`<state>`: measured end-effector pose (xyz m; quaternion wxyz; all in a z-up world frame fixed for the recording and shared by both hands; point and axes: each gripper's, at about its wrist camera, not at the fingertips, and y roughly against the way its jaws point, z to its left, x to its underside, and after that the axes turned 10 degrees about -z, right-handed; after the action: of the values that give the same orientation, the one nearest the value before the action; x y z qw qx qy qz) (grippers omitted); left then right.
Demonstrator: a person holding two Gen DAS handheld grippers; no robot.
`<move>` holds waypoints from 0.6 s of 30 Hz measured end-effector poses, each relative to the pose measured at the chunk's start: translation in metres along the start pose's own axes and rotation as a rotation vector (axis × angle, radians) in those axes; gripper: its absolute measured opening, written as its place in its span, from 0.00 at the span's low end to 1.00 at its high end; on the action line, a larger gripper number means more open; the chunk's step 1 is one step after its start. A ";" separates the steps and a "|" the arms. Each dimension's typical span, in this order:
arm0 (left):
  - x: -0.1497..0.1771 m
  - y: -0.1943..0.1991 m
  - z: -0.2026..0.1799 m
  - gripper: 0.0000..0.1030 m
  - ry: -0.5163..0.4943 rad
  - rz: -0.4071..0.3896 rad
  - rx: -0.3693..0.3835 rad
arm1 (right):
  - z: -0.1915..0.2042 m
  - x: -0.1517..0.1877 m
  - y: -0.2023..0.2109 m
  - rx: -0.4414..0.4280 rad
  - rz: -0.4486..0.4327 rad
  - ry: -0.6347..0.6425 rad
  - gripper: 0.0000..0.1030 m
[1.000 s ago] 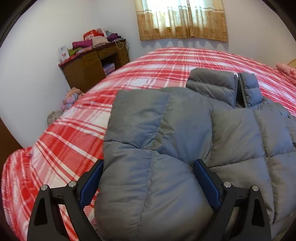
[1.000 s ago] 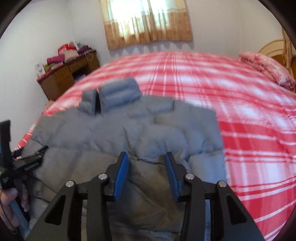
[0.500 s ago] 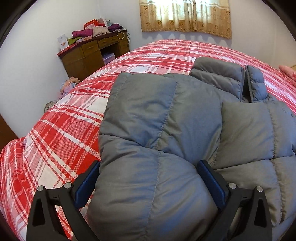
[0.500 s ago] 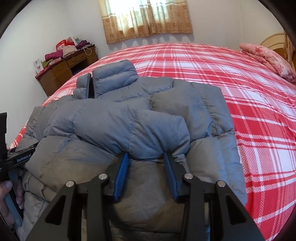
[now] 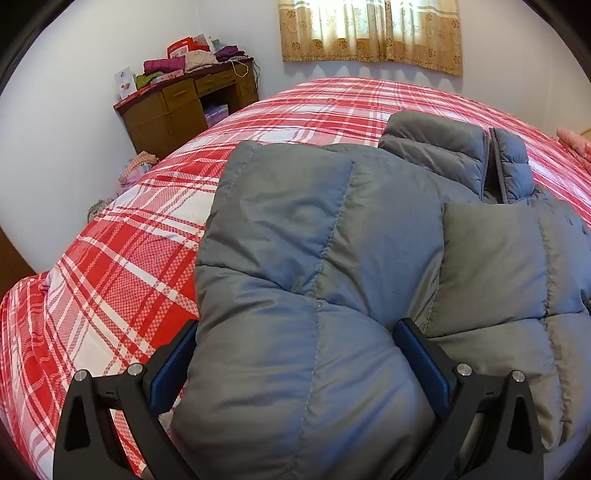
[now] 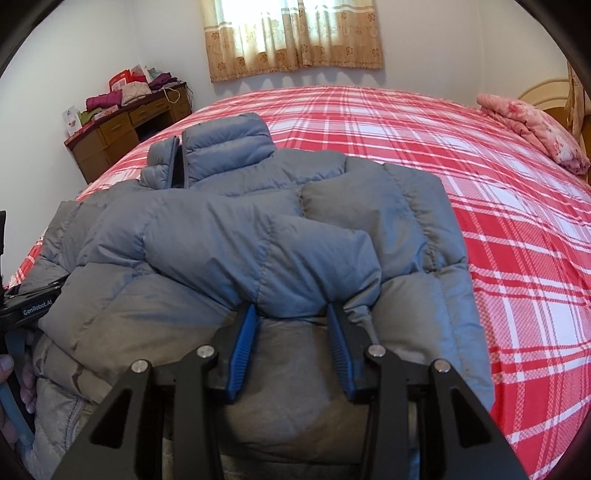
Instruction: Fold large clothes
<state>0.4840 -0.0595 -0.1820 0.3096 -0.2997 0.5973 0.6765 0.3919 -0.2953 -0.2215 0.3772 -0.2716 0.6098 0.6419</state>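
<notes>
A grey puffer jacket point(image 5: 498, 266) lies front up on the red plaid bed point(image 5: 122, 280), collar point(image 5: 443, 151) toward the window. Its one sleeve point(image 5: 288, 251) is folded over the chest and runs between the wide-spread jaws of my left gripper point(image 5: 295, 325), which stand open around the puffy fabric. In the right wrist view the other sleeve point(image 6: 229, 243) is folded across the jacket point(image 6: 406, 221), and my right gripper point(image 6: 291, 308) is shut on its cuff end. Below the pads the jacket body shows.
A wooden desk point(image 5: 184, 103) piled with clothes stands by the far left wall under a curtained window point(image 5: 369, 33). A pink folded quilt point(image 6: 532, 129) lies at the bed's far right. A hand point(image 6: 7, 373) holding the left tool shows at the right view's left edge.
Both grippers came in closer over the jacket, laying the sleeves across its chest. The left jaws spread a little wider around the sleeve. The right view's blur has settled.
</notes>
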 end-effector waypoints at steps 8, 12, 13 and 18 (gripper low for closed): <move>0.000 0.000 0.003 0.99 0.004 0.002 0.004 | 0.003 0.000 -0.001 0.018 0.001 0.019 0.42; -0.001 0.000 0.002 0.99 0.003 0.002 0.004 | 0.004 0.000 -0.001 0.023 0.001 0.025 0.42; -0.001 0.000 0.002 0.99 0.003 0.002 0.004 | 0.004 0.000 -0.002 0.024 0.002 0.026 0.42; -0.001 0.000 0.003 0.99 -0.004 -0.001 -0.001 | 0.005 0.000 -0.002 0.026 0.001 0.029 0.42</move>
<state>0.4844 -0.0566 -0.1806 0.3108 -0.2989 0.5962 0.6772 0.3936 -0.2905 -0.2225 0.3716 -0.2754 0.6238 0.6300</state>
